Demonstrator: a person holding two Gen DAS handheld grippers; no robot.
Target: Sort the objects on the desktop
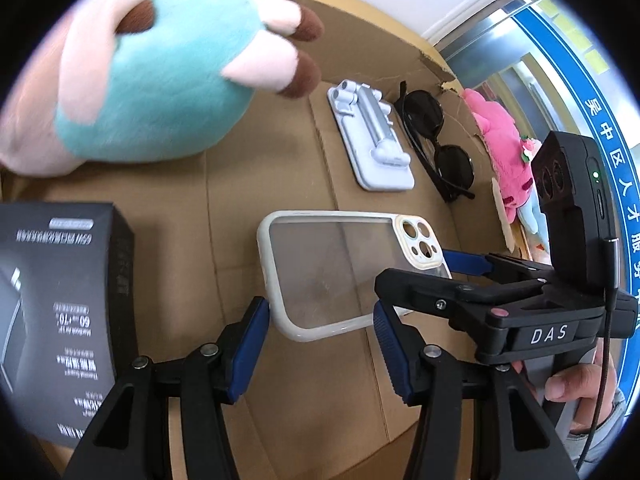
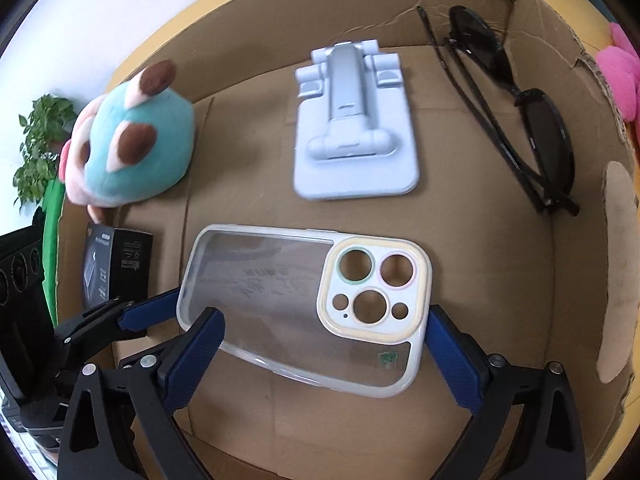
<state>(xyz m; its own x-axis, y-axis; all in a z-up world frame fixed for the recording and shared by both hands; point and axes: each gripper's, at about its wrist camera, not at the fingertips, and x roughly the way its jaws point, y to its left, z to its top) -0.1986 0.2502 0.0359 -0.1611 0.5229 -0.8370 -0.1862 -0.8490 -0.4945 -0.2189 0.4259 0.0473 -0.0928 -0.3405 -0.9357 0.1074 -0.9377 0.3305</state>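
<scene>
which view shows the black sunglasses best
The right wrist view: the folded black round-lens sunglasses lie close and large against the cardboard box wall, both lenses and the temple arms plain. The left wrist view shows the same sunglasses whole too, but smaller and farther off, beside the white folding phone stand.

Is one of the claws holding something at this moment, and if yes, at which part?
No firm hold is visible. Both the left claw and the right claw stand open around the clear phone case, which lies flat on the cardboard box floor.
</scene>
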